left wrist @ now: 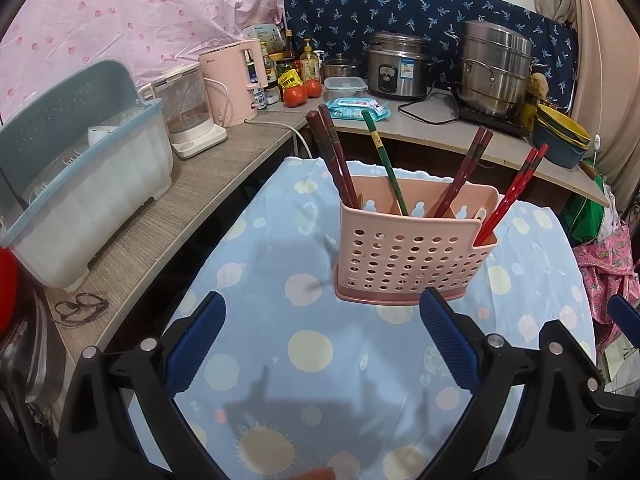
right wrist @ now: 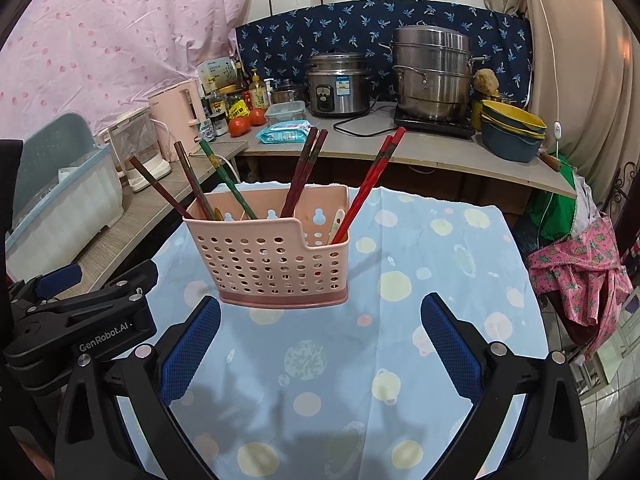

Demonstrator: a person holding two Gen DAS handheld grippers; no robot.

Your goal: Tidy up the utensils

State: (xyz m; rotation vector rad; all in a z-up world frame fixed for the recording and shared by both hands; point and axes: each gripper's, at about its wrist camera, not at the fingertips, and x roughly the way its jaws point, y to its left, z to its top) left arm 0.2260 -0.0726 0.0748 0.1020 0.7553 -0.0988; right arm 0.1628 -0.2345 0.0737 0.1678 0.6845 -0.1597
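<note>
1 pink perforated utensil holder (left wrist: 412,252) stands upright on the surface (left wrist: 280,360), which is covered w/ a light blue cloth printed w/ pale dots. Landmark = the holder.

Chopsticks counted in the holder: 7 sticks total. At its left end 2 dark brown chopsticks (left wrist: 332,156), leaning left; just right of them 1 green chopstick (left wrist: 384,164). In the middle 2 dark red chopsticks (left wrist: 466,172), leaning right. In the lower right-end compartment 2 bright red chopsticks (left wrist: 512,196), leaning right, w/ a pale utensil handle (right wrist: 337,222) beside them; what it is can't be told.

Left tool (left wrist: 322,340): blue pads well apart, nothing between them, in front of the holder, not touching it. Right tool (right wrist: 320,344): pads also spread wide, empty, in front of the holder.

Behind the holder, on the back counter: 2 tomatoes (left wrist: 304,92), 1 rice cooker (left wrist: 394,66), 1 stacked steel steamer pot (left wrist: 494,68), 1 pack of wipes (left wrist: 356,108). Left of the holder: 1 pink kettle (left wrist: 236,84), 1 dish rack box (left wrist: 80,184)
</note>
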